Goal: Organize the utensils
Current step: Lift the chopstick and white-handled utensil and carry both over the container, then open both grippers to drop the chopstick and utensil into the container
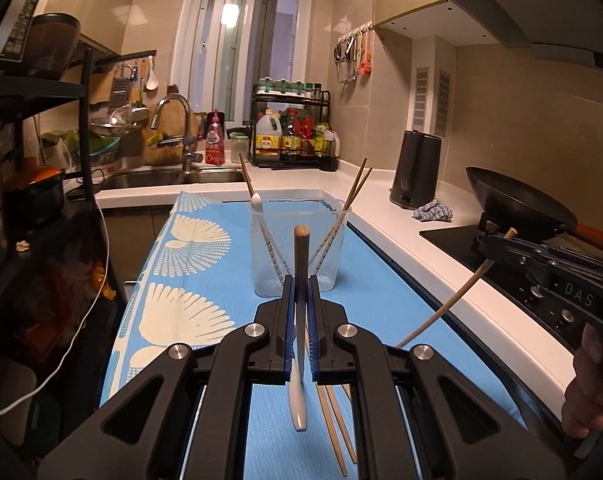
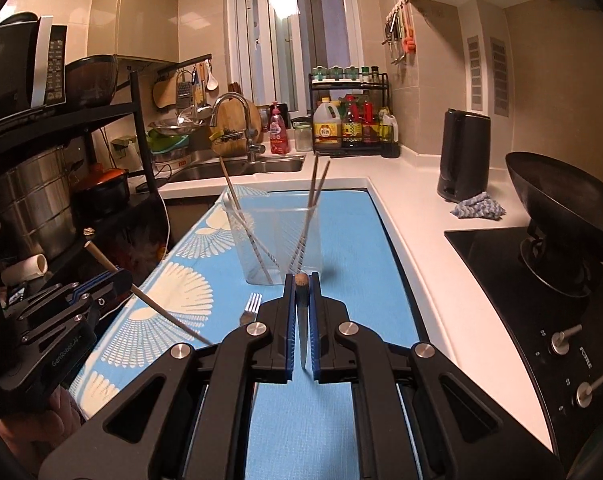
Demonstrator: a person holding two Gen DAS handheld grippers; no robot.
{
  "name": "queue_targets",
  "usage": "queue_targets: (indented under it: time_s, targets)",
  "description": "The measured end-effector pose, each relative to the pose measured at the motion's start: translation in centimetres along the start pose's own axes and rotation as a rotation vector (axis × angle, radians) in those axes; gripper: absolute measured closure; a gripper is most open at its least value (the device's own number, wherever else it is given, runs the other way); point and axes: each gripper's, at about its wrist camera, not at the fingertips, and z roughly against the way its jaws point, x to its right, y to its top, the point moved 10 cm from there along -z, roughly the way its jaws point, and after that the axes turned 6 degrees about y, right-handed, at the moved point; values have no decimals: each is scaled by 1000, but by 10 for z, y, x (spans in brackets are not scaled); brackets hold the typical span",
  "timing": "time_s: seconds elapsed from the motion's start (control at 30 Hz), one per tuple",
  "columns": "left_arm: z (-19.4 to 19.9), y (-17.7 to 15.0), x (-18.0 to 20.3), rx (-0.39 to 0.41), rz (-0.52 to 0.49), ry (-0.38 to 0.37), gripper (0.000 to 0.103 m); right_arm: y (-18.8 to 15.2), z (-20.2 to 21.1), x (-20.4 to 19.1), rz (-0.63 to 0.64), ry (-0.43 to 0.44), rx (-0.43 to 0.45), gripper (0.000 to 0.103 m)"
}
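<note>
My left gripper (image 1: pixel 301 282) is shut on a chopstick (image 1: pixel 302 248) that is brown at the top and pale at its lower end; it is held upright above the blue mat (image 1: pixel 205 264). My right gripper (image 2: pixel 301 280) is shut on a second chopstick (image 2: pixel 301 292), also off the mat. Each gripper shows in the other's view: the right gripper (image 1: pixel 499 244) and the left gripper (image 2: pixel 119 280). Just ahead stands a clear cup (image 1: pixel 329 264) holding several chopsticks and a white spoon (image 1: pixel 256 203). Two chopsticks (image 1: pixel 333 420) and a fork (image 2: pixel 251 307) lie on the mat.
A white counter (image 1: pixel 385 216) runs along the right with a black kettle (image 1: pixel 415 168), a cloth (image 1: pixel 432 212) and a wok (image 1: pixel 513 204) on the stove. The sink (image 1: pixel 173 178) and a bottle rack (image 1: pixel 291 128) sit behind. A dark shelf unit (image 1: pixel 41 128) stands left.
</note>
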Motion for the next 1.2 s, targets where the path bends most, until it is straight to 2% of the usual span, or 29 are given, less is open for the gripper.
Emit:
queue_targets:
  time_s: [0.37, 0.6, 0.93, 1.07, 1.2]
  targets:
    - [-19, 29, -13, -111, 8, -43, 97, 47, -20, -19, 42, 35, -22, 97]
    - [-40, 78, -27, -125, 14, -42, 97, 99, -34, -27, 48, 76, -8, 97]
    - [-78, 174, -27, -70, 2, -73, 97, 218, -56, -31, 53, 71, 144, 97]
    - [-94, 199, -22, -39, -1, -82, 97, 247, -69, -31, 72, 47, 210, 97]
    - [-121, 202, -22, -42, 13, -75, 97, 254, -93, -27, 88, 2, 256, 97]
